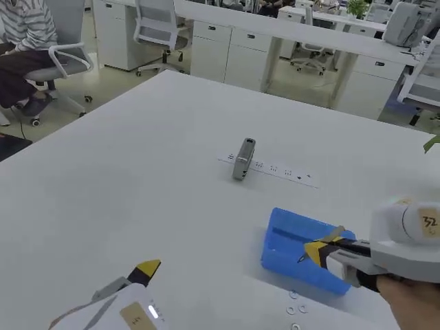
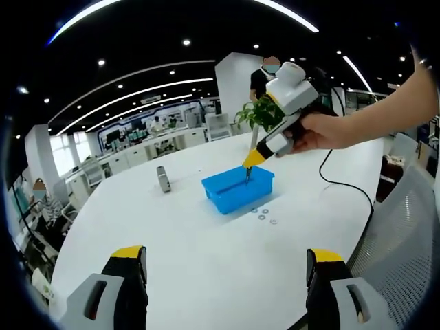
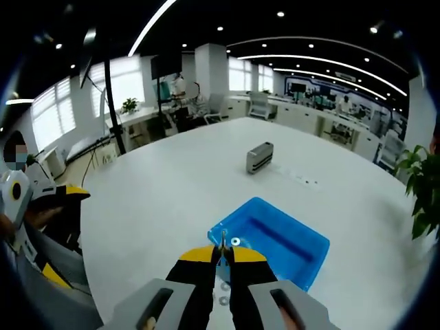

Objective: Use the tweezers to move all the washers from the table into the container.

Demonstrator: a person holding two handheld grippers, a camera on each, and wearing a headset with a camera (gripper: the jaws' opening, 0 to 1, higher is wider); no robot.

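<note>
Now the right tool (image 3: 223, 256), clamped on the tweezers (image 3: 223, 238), hangs over the blue container (image 3: 289, 258), tips toward 12 o'clock. Loose washers (image 1: 293, 295) lie on the counter (image 1: 137, 206) at its 6 o'clock, nearest this hand. The left tool (image 2: 225, 253) gapes empty.

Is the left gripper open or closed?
Open. The left gripper has its two yellow-tipped jaws far apart, with nothing held between them.
</note>
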